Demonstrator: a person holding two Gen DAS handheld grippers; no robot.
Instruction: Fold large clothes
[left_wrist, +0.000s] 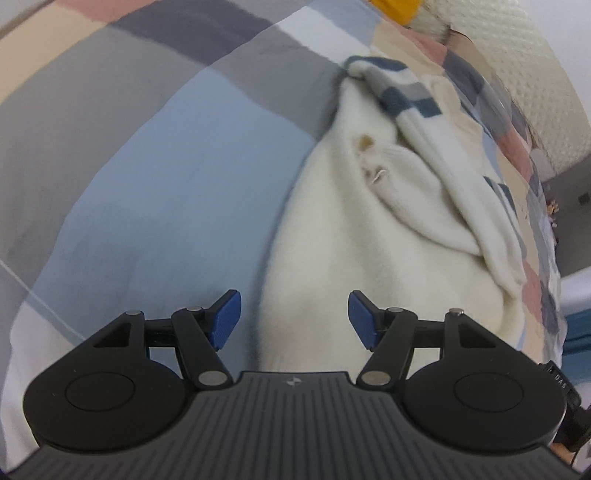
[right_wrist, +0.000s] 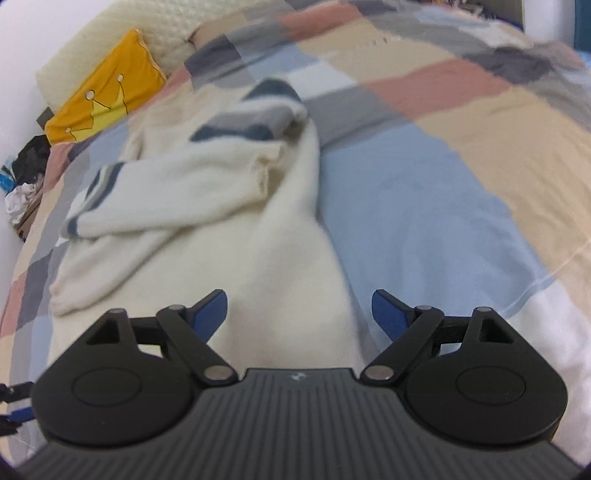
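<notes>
A cream-white sweater (left_wrist: 354, 236) with blue and grey striped sleeves lies on the patchwork bed cover, its sleeves folded in over the body. It also shows in the right wrist view (right_wrist: 229, 229). My left gripper (left_wrist: 294, 319) is open and empty, hovering over the sweater's near hem at its left edge. My right gripper (right_wrist: 299, 315) is open and empty, hovering over the near hem at the sweater's right edge. The hem itself is hidden under the gripper bodies.
The bed cover (right_wrist: 424, 192) has blue, grey, beige and pink patches. A yellow crown pillow (right_wrist: 105, 96) and a cream knitted cushion (right_wrist: 173, 26) lie at the head of the bed. Clutter (right_wrist: 22, 177) sits beside the bed's left edge.
</notes>
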